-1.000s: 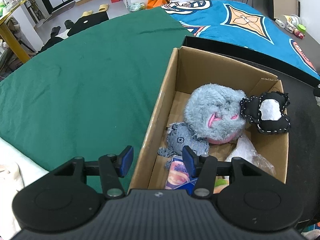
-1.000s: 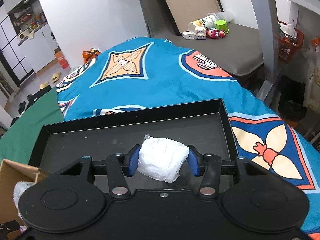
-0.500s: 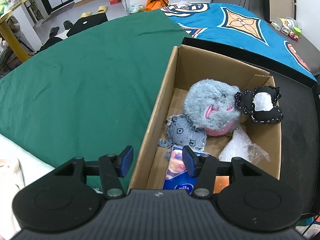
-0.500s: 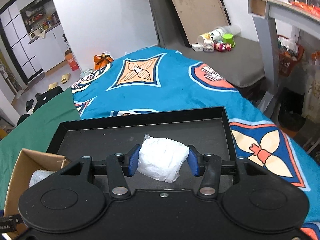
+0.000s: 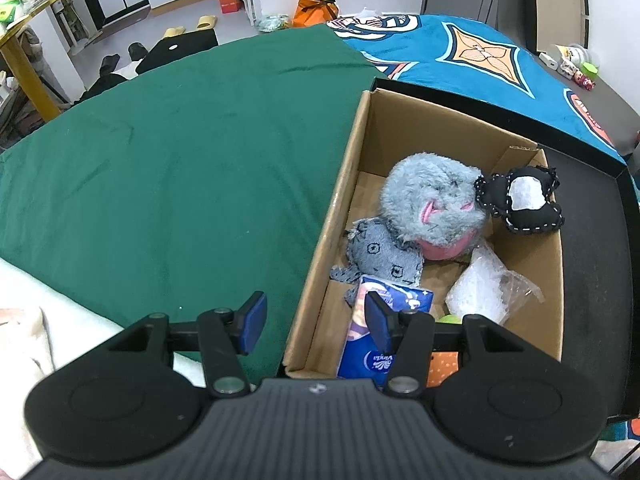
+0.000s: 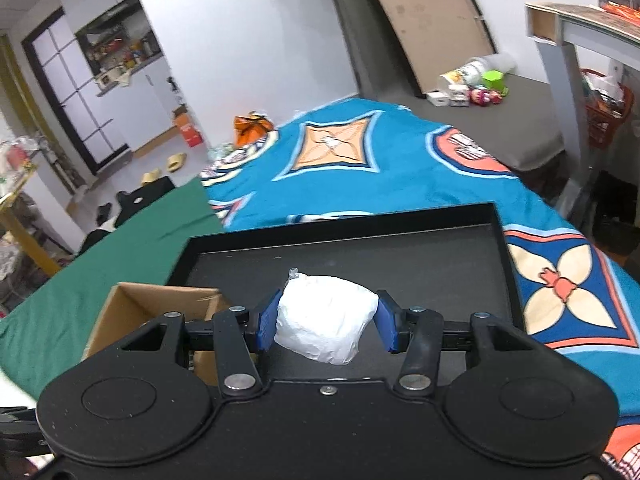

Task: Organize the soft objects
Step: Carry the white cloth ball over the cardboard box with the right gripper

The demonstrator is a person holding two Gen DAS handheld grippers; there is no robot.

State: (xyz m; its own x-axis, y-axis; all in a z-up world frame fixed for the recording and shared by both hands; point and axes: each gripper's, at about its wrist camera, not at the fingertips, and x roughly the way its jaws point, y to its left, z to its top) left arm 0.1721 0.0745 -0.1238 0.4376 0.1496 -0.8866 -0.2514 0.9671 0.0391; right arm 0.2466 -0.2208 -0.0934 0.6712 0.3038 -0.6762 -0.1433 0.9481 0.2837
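A cardboard box [image 5: 344,184] holds a fluffy grey plush [image 5: 432,208], a small grey cloth doll [image 5: 380,254], a black stitched pouch [image 5: 520,200], a blue tissue pack [image 5: 372,332] and a clear plastic bag [image 5: 484,292]. My left gripper [image 5: 316,322] is open and empty, straddling the box's near left wall. My right gripper [image 6: 326,320] is shut on a white soft bundle [image 6: 326,322], held above the black tray [image 6: 400,252]. The box's corner [image 6: 160,300] shows at the lower left of the right wrist view.
The box sits in the black tray [image 5: 592,240] on a bed with a green cloth [image 5: 160,168] and a blue patterned blanket [image 6: 380,168]. Shoes and clutter lie on the floor beyond. A grey table [image 6: 580,40] stands at the right.
My left gripper has drawn back and up, showing more of the box and the tissue pack. My right gripper has swung left with the white bundle, bringing the box corner into view.
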